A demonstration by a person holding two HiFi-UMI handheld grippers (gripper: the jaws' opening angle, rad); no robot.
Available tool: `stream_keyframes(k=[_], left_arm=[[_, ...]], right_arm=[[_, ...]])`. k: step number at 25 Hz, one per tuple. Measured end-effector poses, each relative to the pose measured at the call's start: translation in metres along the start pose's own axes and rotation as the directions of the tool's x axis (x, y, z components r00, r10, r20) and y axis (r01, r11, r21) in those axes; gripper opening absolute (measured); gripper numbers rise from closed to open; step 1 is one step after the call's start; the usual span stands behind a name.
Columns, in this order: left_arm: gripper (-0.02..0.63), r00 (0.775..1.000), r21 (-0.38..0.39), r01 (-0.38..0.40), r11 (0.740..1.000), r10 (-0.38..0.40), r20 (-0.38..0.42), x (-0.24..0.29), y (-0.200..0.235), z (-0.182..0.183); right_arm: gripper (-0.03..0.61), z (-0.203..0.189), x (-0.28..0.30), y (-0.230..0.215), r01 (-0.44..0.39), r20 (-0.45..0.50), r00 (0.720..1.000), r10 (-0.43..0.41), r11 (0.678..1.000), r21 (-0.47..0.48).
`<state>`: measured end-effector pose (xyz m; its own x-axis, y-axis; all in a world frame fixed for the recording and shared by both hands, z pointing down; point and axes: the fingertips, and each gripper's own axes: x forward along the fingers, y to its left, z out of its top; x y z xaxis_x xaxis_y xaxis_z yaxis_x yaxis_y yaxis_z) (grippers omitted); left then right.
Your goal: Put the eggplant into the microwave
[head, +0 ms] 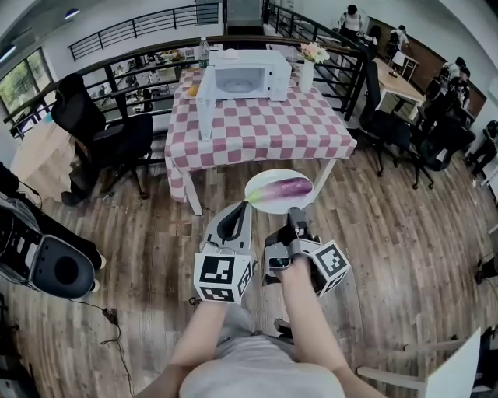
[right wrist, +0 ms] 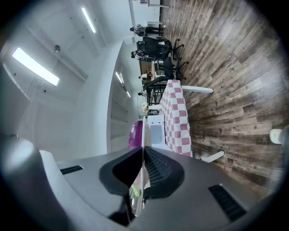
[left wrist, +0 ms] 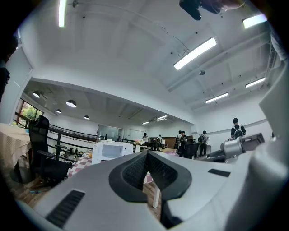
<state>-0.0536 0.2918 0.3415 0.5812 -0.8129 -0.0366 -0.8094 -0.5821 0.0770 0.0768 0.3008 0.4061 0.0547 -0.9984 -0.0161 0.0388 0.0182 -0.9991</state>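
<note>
Eggplant (head: 289,186) lying on plate (head: 261,200), rim pinched by right hand-held gripper (head: 296,211); left hand-held gripper (head: 244,207) closed, empty; microwave (head: 250,76) open on bench (head: 261,130).

Head view looks steeply down; both gripper views face the distant microwave (head: 250,78).

Purple eggplant (head: 284,187) on plate (head: 261,200); microwave (head: 250,75) seemingly open

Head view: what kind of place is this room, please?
Probably an open office or lab on an upper level: black office chairs, a desk with people nearby, and a black railing along the edge.
</note>
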Motion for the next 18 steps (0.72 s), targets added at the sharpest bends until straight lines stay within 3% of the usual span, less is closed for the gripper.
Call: stream_keyframes(k=[18], left_arm=[[0.005, 1.000, -0.035, -0.006, 0.999, 0.007, 0.005, 0.097, 0.129, 0.007]], right_arm=[[0.034, -0.054, 0.144, -0.011, 0.025, 0.004, 1.000, -0.025, 1.000, -0.007]])
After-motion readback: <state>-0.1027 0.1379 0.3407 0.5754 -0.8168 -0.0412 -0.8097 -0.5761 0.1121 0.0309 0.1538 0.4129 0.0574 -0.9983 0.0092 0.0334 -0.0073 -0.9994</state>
